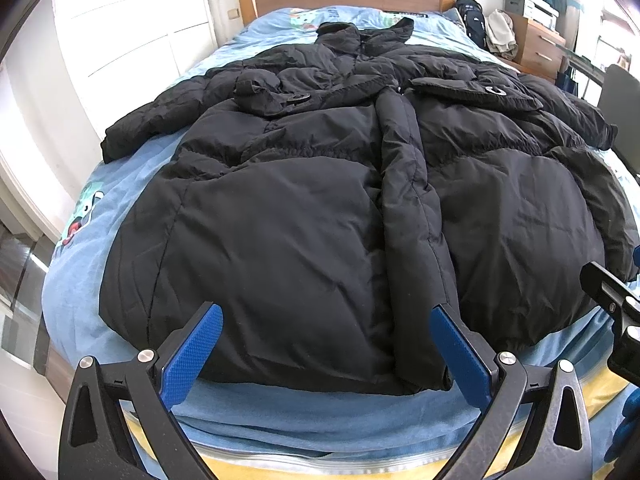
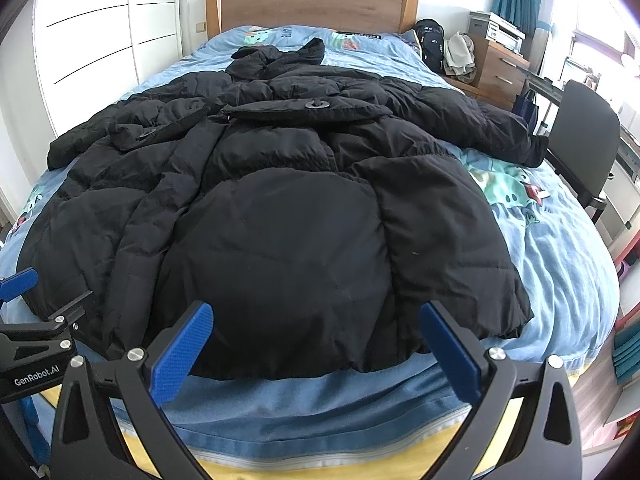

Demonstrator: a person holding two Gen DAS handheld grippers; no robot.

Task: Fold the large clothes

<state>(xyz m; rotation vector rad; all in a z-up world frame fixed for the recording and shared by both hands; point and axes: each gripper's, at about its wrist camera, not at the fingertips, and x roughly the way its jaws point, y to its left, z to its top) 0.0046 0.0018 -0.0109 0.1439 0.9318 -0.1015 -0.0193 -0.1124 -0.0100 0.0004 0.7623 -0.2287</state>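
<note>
Both claws released—left gripper (image 1: 326, 322), right gripper (image 2: 316, 320) | puffy jacket (image 1: 320, 200) flat on bed (image 1: 280, 412) | grip hem corners deep (slippery fabric).

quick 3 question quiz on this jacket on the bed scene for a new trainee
1. True or false: the black puffer jacket is already folded in half.
2. Which sits beside the bed's right edge? A) black chair B) ladder C) bicycle
3. Fill in: the left gripper and right gripper are both ____, near the jacket's hem.

Key: 1 false, it lies spread out with sleeves out to the sides; 2 A; 3 open.
</note>
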